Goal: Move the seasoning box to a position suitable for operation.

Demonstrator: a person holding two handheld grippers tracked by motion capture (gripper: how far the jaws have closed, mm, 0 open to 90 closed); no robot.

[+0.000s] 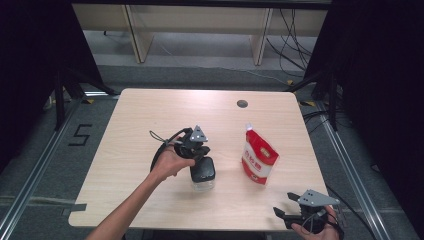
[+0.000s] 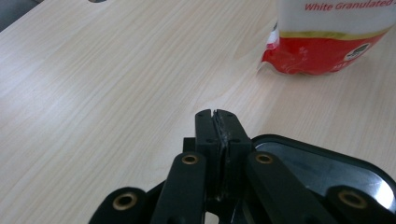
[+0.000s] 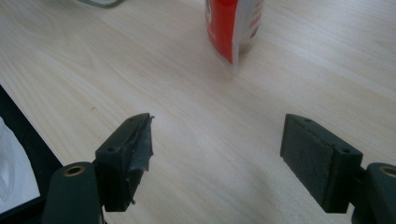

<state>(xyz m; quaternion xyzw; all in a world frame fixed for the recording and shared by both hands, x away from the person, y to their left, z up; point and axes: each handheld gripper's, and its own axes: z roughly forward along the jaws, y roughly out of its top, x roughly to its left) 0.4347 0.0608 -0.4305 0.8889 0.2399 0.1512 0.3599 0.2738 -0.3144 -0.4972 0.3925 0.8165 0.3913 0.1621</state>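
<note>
A clear jar with a black lid (image 1: 202, 172) stands near the middle of the wooden table (image 1: 150, 115). My left gripper (image 1: 201, 154) hovers just over it, held by a hand. In the left gripper view its pads are pressed together (image 2: 217, 125) with nothing visible between them, and the black lid (image 2: 322, 163) lies below and to the right. A red and white pouch of granulated sugar (image 1: 258, 156) (image 2: 327, 42) (image 3: 233, 28) stands upright to the right of the jar. My right gripper (image 1: 286, 214) (image 3: 217, 140) stands open at the table's near right edge, empty, facing the pouch.
A round cable hole (image 1: 242, 103) sits at the table's far side. Black curtains hang on both sides, and desks with cables stand behind. Bare wood lies between the pouch and the right gripper.
</note>
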